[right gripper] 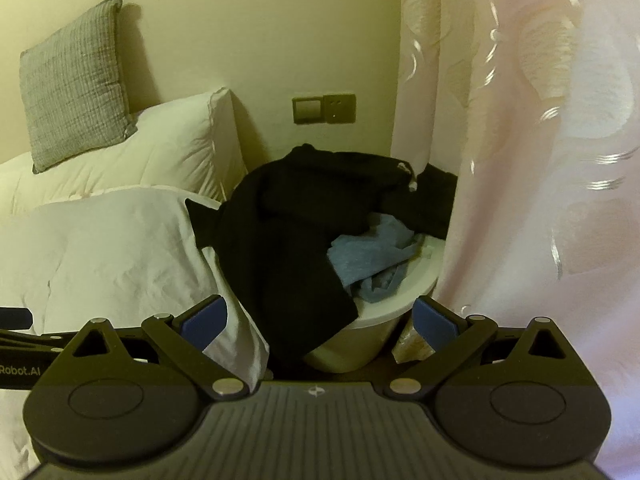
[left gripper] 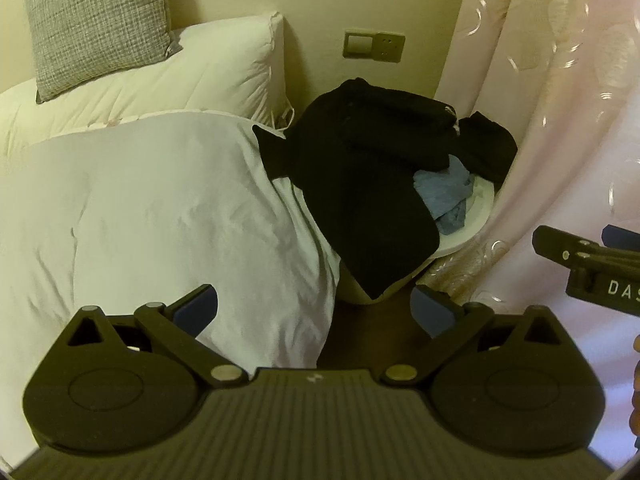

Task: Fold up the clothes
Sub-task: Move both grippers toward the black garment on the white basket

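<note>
Both grippers, left (left gripper: 314, 308) and right (right gripper: 320, 320), hung released, nothing held. Black garment (right gripper: 288, 240) was draped over the white bin (right gripper: 384, 312) beside the bed (right gripper: 112, 248). Yanking it could've dragged the blue cloth (right gripper: 368, 256) out or tipped the bin.

A basket (right gripper: 384, 316) stands between the bed (right gripper: 100, 248) on its left and the curtain (right gripper: 540, 200) on its right. Clothes (right gripper: 288, 240) lie heaped in it, spilling over its rim onto the bed's edge. Pillows (right gripper: 160, 152) lie at the bed's far end, against the wall (right gripper: 260, 32).
</note>
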A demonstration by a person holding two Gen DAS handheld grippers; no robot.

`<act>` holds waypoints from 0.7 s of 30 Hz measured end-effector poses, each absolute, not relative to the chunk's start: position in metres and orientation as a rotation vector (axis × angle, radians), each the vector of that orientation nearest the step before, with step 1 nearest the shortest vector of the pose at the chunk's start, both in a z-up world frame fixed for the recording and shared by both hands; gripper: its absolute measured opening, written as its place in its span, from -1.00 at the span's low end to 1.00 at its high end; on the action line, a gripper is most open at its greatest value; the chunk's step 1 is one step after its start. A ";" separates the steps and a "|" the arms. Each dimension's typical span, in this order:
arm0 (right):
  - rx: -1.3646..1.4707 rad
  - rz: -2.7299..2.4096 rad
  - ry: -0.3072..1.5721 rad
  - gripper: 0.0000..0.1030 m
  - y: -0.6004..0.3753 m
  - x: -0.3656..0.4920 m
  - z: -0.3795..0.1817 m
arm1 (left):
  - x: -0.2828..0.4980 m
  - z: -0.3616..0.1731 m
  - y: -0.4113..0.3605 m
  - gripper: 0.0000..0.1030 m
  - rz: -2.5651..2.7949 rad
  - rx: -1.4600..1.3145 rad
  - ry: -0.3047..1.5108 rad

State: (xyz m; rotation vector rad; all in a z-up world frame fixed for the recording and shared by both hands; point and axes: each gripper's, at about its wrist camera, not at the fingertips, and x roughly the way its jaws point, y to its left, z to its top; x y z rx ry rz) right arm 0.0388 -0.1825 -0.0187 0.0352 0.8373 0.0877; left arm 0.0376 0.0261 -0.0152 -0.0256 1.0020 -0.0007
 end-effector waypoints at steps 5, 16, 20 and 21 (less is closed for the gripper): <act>0.028 0.097 0.842 0.97 -0.181 0.049 -0.019 | 0.046 -0.015 0.024 0.97 -0.001 -0.021 0.997; 0.035 0.084 0.844 0.97 -0.190 0.057 -0.020 | 0.055 -0.014 0.019 0.97 -0.015 -0.015 0.989; 0.036 0.080 0.841 0.97 -0.192 0.056 -0.019 | 0.055 -0.013 0.017 0.97 -0.022 -0.010 0.987; 0.036 0.080 0.841 0.97 -0.192 0.056 -0.019 | 0.055 -0.014 0.017 0.97 -0.023 -0.010 0.986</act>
